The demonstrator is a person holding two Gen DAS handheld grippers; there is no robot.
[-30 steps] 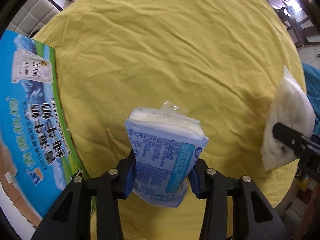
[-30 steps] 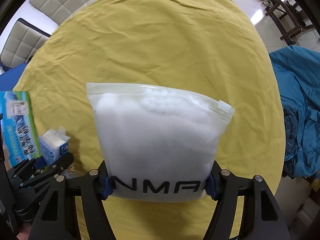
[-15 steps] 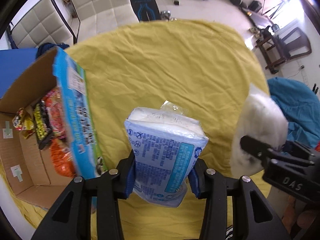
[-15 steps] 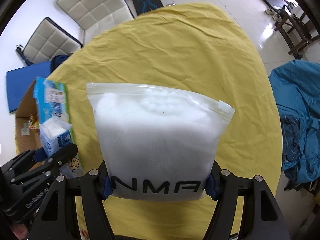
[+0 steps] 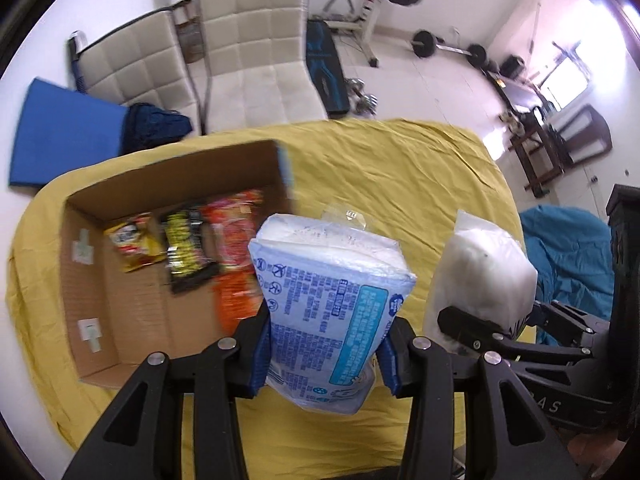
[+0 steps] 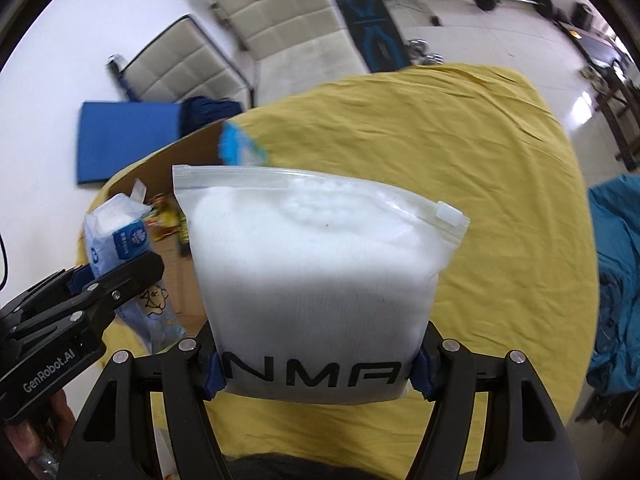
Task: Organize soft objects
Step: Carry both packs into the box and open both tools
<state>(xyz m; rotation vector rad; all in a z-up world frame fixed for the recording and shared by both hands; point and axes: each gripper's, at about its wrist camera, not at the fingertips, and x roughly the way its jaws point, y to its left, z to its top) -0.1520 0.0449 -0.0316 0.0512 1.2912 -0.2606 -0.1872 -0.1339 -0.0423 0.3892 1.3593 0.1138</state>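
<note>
Two cream quilted chairs point(image 5: 256, 60) stand beyond the yellow-clothed table point(image 5: 420, 184) — barbell point(image 5: 448, 46) on the floor behind.

Bright daylight, fisheye views with motion blur.
Light is admitted from a window point(image 5: 566, 80) at the far right; glare is cast on the floor tiles point(image 6: 582, 106). Straight lines are bowed near the dark circular edges, and the cardboard box point(image 5: 132, 304) is smeared by blur.

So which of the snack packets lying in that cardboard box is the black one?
The black-and-yellow packet, the middle of three: a yellow-and-red packet lies left of it, a large orange-red one right.
</note>
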